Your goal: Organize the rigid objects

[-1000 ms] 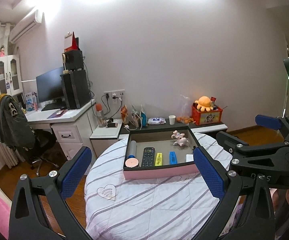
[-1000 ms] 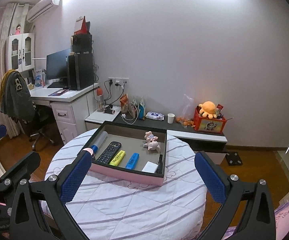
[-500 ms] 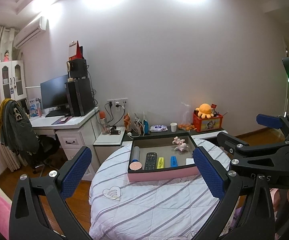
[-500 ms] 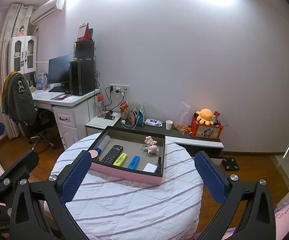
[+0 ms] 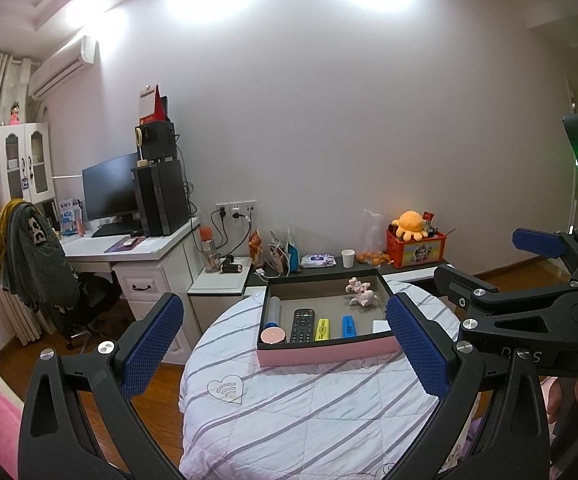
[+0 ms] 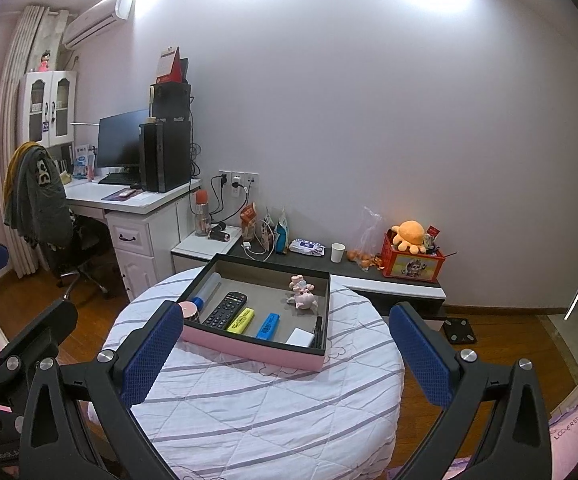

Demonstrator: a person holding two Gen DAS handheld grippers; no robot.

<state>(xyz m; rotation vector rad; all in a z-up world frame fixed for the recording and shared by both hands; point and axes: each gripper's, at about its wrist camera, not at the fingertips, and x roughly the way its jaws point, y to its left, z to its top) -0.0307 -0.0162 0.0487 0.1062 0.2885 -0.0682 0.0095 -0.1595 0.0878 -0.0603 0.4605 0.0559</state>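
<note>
A pink box (image 5: 325,355) (image 6: 249,350) with a dark rim sits on the round table (image 5: 309,408) (image 6: 257,404). In it lie a black remote (image 5: 302,325) (image 6: 225,309), a yellow marker (image 5: 322,328) (image 6: 241,320), a blue marker (image 5: 349,327) (image 6: 268,326), a clear tube (image 5: 273,312), a pink round lid (image 5: 273,336), a pink toy figure (image 5: 361,295) (image 6: 303,295) and a white block (image 6: 300,337). My left gripper (image 5: 285,354) hangs open well back from the box. My right gripper (image 6: 285,354) is open too, nothing between its fingers.
A white desk (image 6: 129,200) with monitor and computer tower stands at the left, with an office chair (image 6: 45,200) draped in clothes. A low shelf (image 6: 369,276) along the wall carries a paper cup, wipes, snacks and a red toy box. Wooden floor surrounds the table.
Both grippers have pulled back and up from the table; the box looks smaller and farther. Both stay open. Objects in the box have not moved.
</note>
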